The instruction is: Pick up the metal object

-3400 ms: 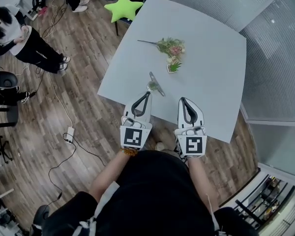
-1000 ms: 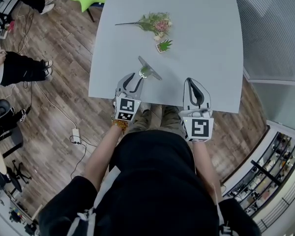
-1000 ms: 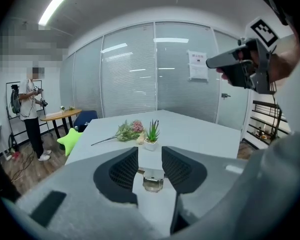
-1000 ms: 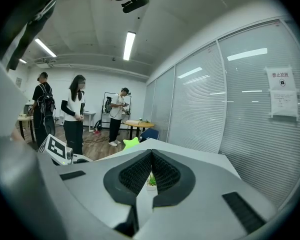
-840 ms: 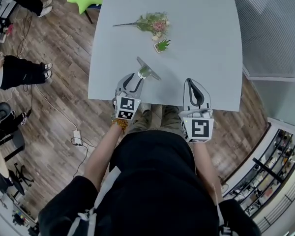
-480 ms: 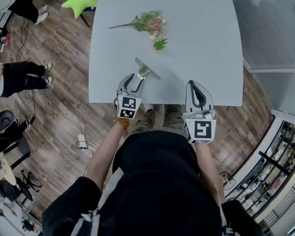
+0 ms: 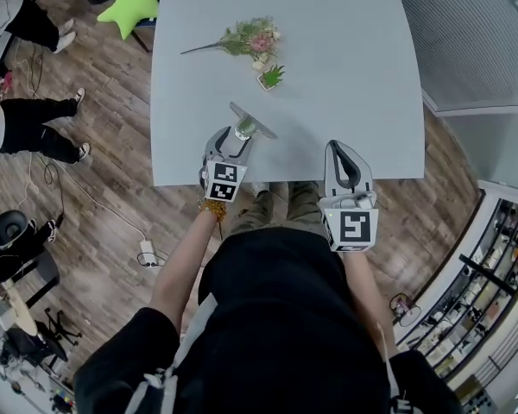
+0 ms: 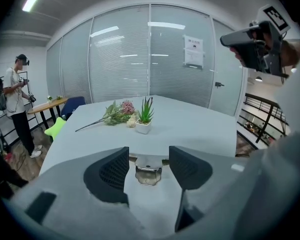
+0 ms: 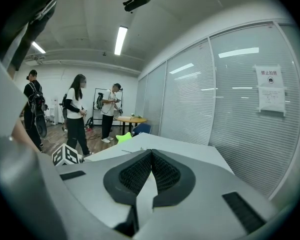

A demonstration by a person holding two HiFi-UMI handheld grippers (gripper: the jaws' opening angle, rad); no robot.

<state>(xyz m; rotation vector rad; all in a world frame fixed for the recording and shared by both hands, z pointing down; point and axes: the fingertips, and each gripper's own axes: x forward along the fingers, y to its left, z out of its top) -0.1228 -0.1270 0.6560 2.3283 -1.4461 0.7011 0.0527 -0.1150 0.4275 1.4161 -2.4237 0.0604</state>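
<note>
The metal object [image 7: 249,128] lies flat on the grey surface [image 7: 354,76], close to the near edge and on the person's left side. The left gripper [image 7: 234,140] is angled down toward it. In the left gripper view, its fingers [image 8: 109,173] stand apart and have just been opening. The metal object [image 8: 149,170] shows in the gap between them, just ahead of the tips and roughly centred. Neither pad touches it, and it rests on the surface rather than in a grip.

The right gripper [image 7: 342,151] hangs over the near edge of the surface, well to the right of the metal object. In the right gripper view its fingers [image 9: 140,174] are pressed together with nothing between them.

Farther back on the surface lie a bunch of flowers [image 7: 244,39] and, just beside it, a small potted plant [image 7: 270,77].
</note>
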